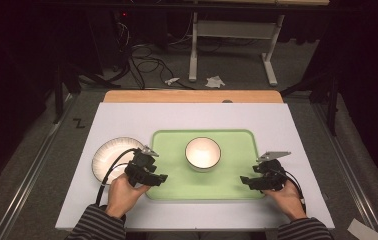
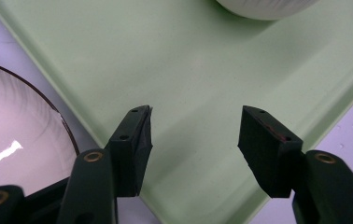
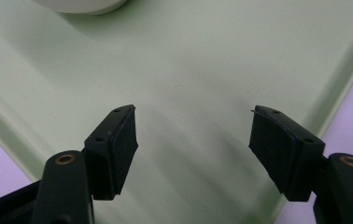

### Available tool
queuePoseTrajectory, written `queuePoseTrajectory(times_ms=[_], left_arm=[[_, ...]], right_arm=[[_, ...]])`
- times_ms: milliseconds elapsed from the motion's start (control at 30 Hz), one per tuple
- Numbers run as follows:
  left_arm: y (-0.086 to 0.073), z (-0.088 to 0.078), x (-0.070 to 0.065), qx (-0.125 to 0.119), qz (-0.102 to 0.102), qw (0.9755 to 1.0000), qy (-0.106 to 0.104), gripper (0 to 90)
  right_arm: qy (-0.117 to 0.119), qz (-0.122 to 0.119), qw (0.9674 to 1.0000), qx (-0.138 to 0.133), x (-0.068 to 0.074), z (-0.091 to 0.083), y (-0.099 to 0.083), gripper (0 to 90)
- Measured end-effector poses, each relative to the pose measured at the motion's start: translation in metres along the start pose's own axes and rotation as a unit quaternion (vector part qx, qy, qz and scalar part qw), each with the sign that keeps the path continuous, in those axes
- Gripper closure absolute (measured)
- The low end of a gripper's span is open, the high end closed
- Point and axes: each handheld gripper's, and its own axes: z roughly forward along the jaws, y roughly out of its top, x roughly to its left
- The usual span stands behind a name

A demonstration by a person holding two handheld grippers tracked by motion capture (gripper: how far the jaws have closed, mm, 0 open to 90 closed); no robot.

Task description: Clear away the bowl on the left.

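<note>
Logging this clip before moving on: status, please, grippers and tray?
Left gripper open over tray's near-left corner. Right gripper open at near-right corner. White bowl sits on green tray; plate left of it, off-tray. Nothing blocking.

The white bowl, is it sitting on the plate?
No, the white bowl sits on the green tray, while the plate lies beside the tray.
</note>
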Motion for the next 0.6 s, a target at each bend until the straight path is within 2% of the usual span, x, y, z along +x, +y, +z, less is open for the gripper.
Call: queuePoseTrajectory(times_ms=[333, 600], left_arm=[[-0.006, 0.007, -0.001, 0.007, 0.015, 0.9998, 0.013, 43.3], [-0.009, 0.013, -0.002, 0.019, 0.017, 0.9996, 0.014, 43.2]], right_arm=[[0.006, -0.001, 1.0000, 0.003, 0.001, 0.000, 0.000, 33.5], [0.008, -0.002, 0.9999, 0.009, 0.003, 0.002, 0.000, 33.5]])
